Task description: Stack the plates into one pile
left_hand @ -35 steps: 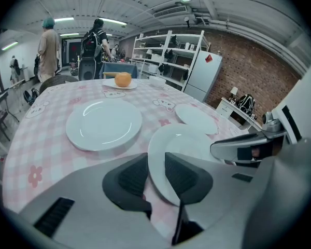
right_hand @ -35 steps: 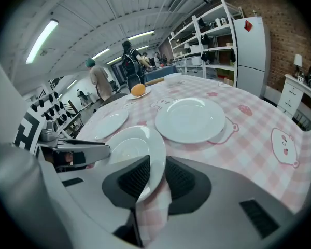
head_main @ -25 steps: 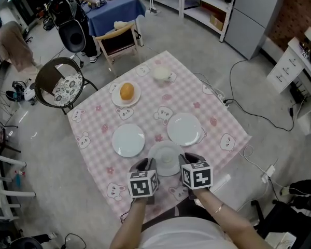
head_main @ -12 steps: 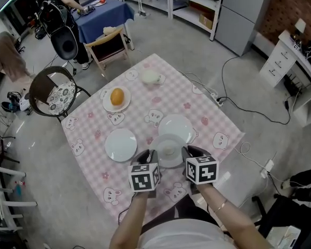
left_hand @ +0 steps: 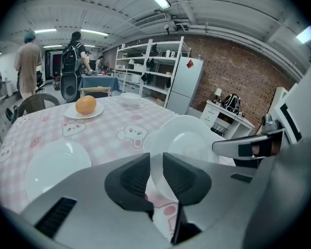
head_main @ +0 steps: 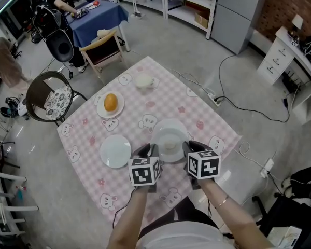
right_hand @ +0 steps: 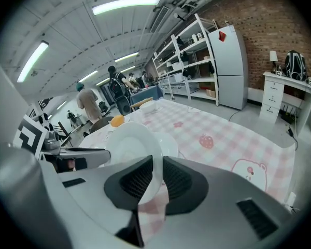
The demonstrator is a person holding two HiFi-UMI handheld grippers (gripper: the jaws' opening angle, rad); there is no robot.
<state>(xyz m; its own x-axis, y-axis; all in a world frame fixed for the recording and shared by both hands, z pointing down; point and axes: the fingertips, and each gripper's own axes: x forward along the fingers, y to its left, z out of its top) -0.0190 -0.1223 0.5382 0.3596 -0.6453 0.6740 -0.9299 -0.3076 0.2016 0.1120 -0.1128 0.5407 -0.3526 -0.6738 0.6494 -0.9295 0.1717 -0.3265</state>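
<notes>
From where I stand, a bare plate lies alone at the left of the pink-checked table, well apart from the work. The plate with the orange sits further back. Neither belongs to this step.

The left gripper is narrowed onto the near-left rim of the carried plate. In the left gripper view its pads press the thin white edge from both sides, and the jaws have just been closing a little further on it. The plate appears lifted off the table, slung between the two tools. The right gripper pinches the opposite rim the same way, its pads tight against the edge. Beyond the carried plate, and partly under it, lies the resting plate. I take that one to be the base of the pile.

To do this well, I would move both hands as one, so the rim neither twists nor slips out of either narrow bite. The carried plate should be level and centred over the resting plate before it goes down. At present it seems to sit a little to the near side of it.

I would lower it slowly until the two plates meet flat, not edge first, since a tilted landing could chip a rim or push the lower plate across the table. Both sets of jaws should open together only once the plate's weight is fully on the one below. Each tool can then draw back outward along the table, clear of the rims.
</notes>
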